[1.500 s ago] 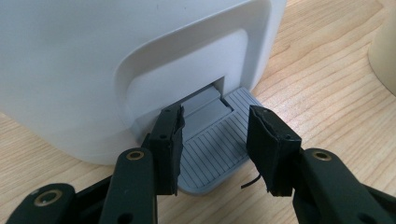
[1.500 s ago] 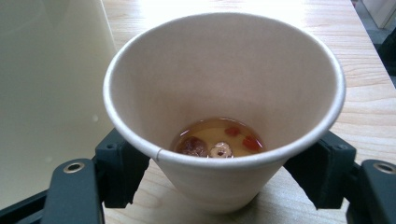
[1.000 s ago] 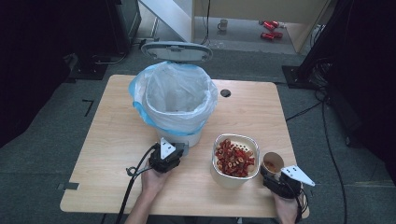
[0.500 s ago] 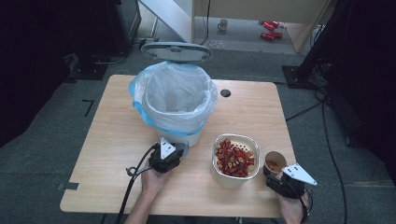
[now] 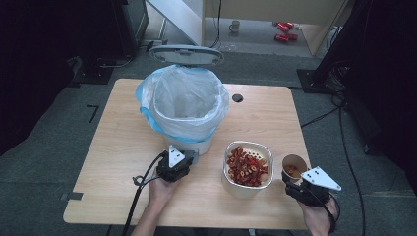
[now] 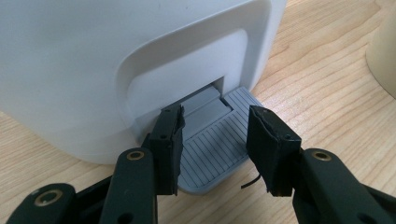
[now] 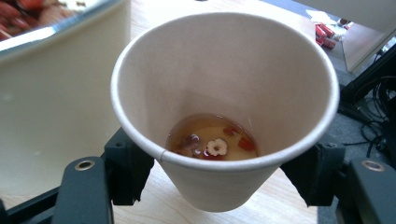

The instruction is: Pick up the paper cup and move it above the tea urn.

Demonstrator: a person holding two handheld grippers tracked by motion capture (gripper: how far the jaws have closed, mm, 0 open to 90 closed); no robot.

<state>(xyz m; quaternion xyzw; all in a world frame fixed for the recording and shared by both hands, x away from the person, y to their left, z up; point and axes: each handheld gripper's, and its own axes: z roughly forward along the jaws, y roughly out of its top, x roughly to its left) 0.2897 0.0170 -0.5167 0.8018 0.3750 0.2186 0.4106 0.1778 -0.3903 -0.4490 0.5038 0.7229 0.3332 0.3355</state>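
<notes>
paper cup (image 7: 224, 112): light, thin-walled, crushable, held liquid; best gripped mid-wall
right gripper (image 7: 219, 179): jaws clamped on cup
left gripper (image 6: 217, 140): nearly closed, pressing bin pedal (image 6: 215, 154)

Wooden table (image 5: 123, 147), bowl of red slices (image 5: 247, 167), mug (image 5: 235, 25) and 2 red cans (image 5: 282, 30) on the floor

The bowl (image 7: 56, 84) is cut off at the frame's left edge.

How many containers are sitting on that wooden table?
3. A lined white bin stands toward the back, a bowl of red slices sits near the front, and a paper cup is at the bowl's right, between the right gripper's jaws.
</notes>
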